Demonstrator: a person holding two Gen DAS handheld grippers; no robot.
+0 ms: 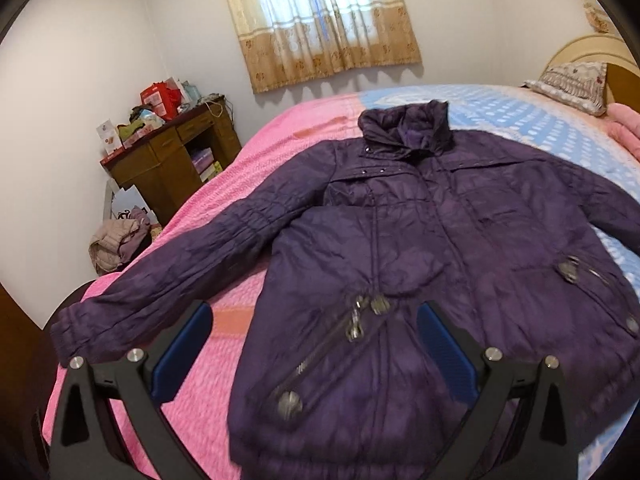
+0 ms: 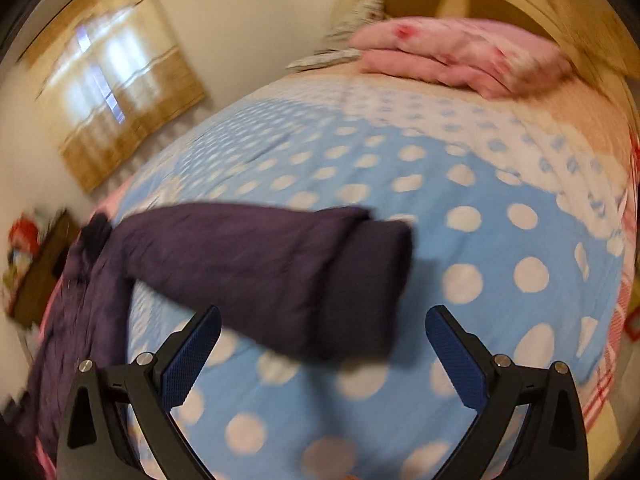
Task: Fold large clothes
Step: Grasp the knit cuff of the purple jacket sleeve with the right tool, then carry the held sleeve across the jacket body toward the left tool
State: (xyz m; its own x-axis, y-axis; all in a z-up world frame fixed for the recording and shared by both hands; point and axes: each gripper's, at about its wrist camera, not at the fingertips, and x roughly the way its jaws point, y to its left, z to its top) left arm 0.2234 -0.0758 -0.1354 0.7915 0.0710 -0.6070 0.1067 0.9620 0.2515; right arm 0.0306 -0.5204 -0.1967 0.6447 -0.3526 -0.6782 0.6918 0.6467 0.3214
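A dark purple jacket (image 1: 420, 248) lies spread face up on the bed (image 1: 256, 168), in the middle of the left wrist view, with its collar toward the top of the frame and both sleeves stretched to the sides. The left gripper (image 1: 314, 328) is at the bottom of that frame, its jaws wide apart and holding nothing, over the lower hem of the jacket; the hem itself is cut off by the frame edge. The end of the sleeve on the right side of this frame is also cut off. In the right wrist view the picture is blurred by motion. The right gripper (image 2: 322, 334) is also wide open and empty, and a sleeve (image 2: 280, 268) lies across the middle of the frame on the blue dotted cover (image 2: 500, 184). A wooden desk (image 1: 172, 160) with boxes stands in the upper left of the left view.
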